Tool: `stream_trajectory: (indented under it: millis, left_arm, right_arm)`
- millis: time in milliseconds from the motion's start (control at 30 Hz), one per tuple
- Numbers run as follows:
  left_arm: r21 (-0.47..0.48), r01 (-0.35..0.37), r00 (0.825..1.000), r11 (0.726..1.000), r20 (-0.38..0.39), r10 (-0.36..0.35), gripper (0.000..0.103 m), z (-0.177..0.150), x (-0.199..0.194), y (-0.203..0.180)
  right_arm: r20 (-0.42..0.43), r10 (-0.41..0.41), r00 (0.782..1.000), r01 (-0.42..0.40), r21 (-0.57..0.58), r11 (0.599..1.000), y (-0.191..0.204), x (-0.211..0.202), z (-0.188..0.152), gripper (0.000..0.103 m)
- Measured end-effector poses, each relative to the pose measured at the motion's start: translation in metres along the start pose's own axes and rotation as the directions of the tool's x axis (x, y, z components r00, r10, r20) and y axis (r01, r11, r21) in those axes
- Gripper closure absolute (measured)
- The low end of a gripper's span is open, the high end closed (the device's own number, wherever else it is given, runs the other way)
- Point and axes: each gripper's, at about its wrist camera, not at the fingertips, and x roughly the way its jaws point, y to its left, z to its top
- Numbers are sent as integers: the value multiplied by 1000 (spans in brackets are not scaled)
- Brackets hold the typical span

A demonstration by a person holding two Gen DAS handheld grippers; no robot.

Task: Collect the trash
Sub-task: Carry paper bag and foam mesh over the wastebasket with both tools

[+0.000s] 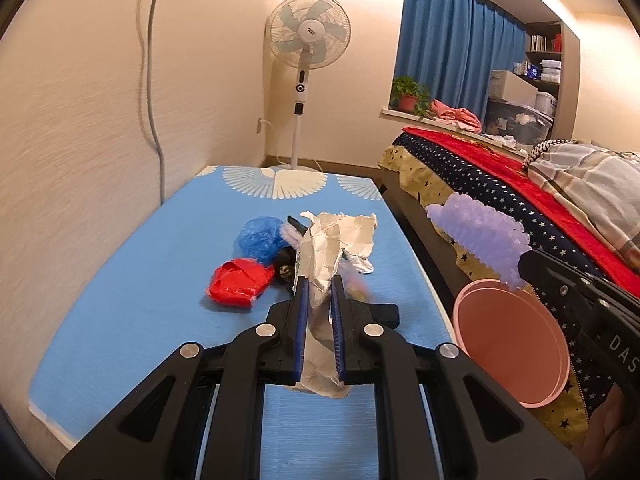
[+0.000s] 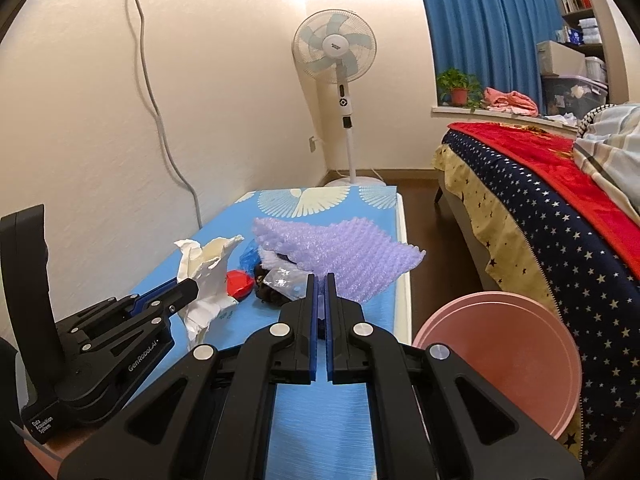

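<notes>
My left gripper [image 1: 319, 284] is shut on a crumpled white paper [image 1: 332, 248] and holds it above the blue table [image 1: 140, 300]; it also shows in the right wrist view [image 2: 188, 280] with the paper [image 2: 208, 272]. My right gripper [image 2: 321, 280] is shut on a sheet of purple bubble wrap [image 2: 340, 256], lifted above the table; the wrap shows in the left wrist view [image 1: 480, 236] above a pink bin [image 1: 516, 344]. On the table lie a red plastic bag [image 1: 236, 284], a blue plastic bag [image 1: 260, 238], a clear wrapper [image 2: 284, 280] and dark scraps [image 2: 268, 292].
The pink bin [image 2: 516, 364] stands on the floor between the table and the bed [image 2: 560, 216]. A standing fan [image 2: 336, 64] is in the far corner. A cable [image 2: 160, 120] hangs down the left wall.
</notes>
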Motion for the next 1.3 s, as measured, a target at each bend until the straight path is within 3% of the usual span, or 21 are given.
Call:
stream_trajectory:
  millis: [767,1300]
  left_arm:
    - [27,123,992,992,-6,-123,92,7,19,-45]
    - [53,240,971,969,-33,-239,92,7,36,-93]
  right_arm:
    - [18,-113,993,111,65,992,-37,-22,8,100]
    - [34,-238,971,229,168,959,-76,-41,9,100]
